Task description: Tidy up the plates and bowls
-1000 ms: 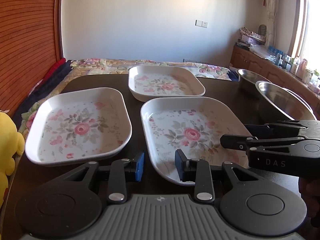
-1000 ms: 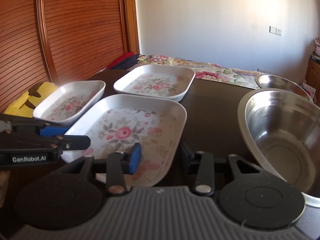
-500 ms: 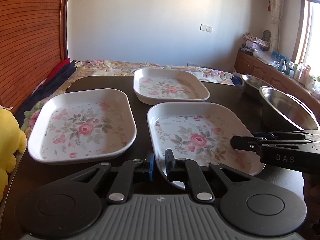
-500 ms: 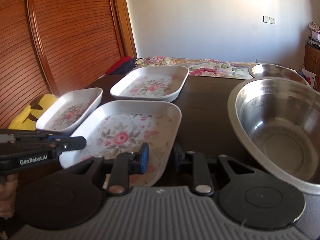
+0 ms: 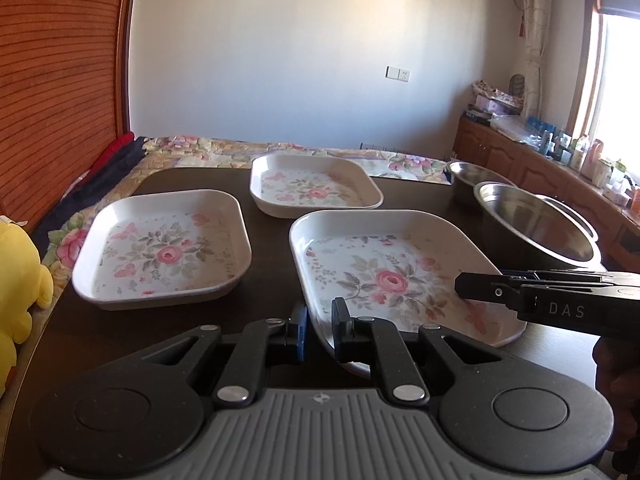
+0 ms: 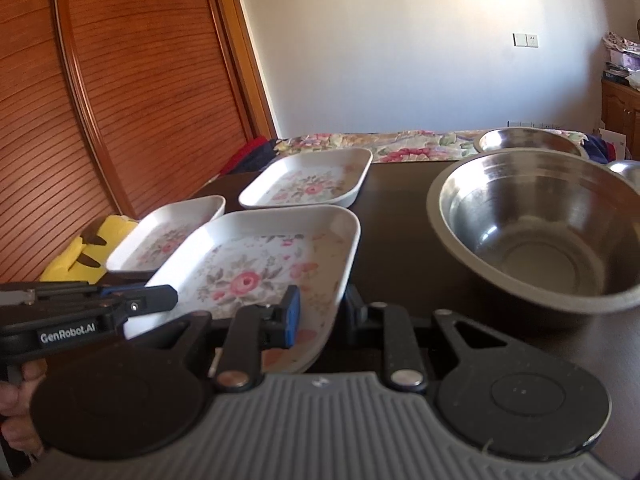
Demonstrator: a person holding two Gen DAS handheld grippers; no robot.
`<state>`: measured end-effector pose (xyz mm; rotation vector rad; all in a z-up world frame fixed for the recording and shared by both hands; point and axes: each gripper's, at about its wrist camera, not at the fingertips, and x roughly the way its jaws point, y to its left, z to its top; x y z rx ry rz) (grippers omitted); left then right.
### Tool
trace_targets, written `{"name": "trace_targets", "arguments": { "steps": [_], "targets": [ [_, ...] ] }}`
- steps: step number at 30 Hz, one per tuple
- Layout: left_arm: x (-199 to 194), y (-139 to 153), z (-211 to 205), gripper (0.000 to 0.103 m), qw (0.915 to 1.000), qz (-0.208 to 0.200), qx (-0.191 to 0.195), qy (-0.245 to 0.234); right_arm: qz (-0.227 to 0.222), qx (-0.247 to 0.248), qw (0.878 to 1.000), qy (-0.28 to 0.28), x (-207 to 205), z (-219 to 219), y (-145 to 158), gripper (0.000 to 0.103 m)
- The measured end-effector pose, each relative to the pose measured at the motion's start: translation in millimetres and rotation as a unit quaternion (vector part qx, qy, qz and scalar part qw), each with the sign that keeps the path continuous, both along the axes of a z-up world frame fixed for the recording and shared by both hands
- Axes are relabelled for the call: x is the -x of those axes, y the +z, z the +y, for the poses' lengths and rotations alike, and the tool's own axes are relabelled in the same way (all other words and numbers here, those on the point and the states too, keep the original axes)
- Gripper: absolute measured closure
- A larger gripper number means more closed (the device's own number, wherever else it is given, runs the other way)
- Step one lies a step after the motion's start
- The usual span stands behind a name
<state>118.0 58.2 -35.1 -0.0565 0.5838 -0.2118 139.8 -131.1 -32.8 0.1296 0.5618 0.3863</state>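
Observation:
Three white floral plates lie on the dark table (image 5: pixel 268 248). The near plate (image 5: pixel 392 272) (image 6: pixel 248 264) is gripped from both sides. My left gripper (image 5: pixel 319 334) is shut on its near-left rim, and shows from the side as the left gripper (image 6: pixel 168 300) in the right wrist view. My right gripper (image 6: pixel 320 312) is shut on its near-right rim, its tips reaching over the plate's right edge as the right gripper (image 5: pixel 460 284). The left plate (image 5: pixel 160 248) (image 6: pixel 160 236) and far plate (image 5: pixel 316 188) (image 6: pixel 308 184) lie flat, untouched.
A large steel bowl (image 5: pixel 536 232) (image 6: pixel 532 240) stands right of the near plate, with a smaller steel bowl (image 5: pixel 472 174) (image 6: pixel 528 142) behind it. A yellow plush toy (image 5: pixel 20 272) sits off the table's left edge. Floral bedding (image 5: pixel 200 148) lies beyond the far edge.
My left gripper's fingers went from wide apart to clamped on the near plate's rim. The right gripper's fingers also narrowed onto the rim. Both views tilted upward.

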Motion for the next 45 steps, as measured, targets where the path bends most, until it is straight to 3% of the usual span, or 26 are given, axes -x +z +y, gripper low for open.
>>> {"name": "trace_targets", "arguments": {
  "steps": [20,45],
  "targets": [
    [68.7,-8.7,-4.1,0.09,0.9997,-0.02,-0.008,-0.011,-0.018,-0.018,1.0,-0.007,68.2,-9.4,-15.4,0.078],
    [70.4,-29.6,2.0,0.089,1.0,0.003,-0.003,0.002,-0.018,-0.002,1.0,-0.001,75.7,-2.0,-23.4,0.077]
  ]
}}
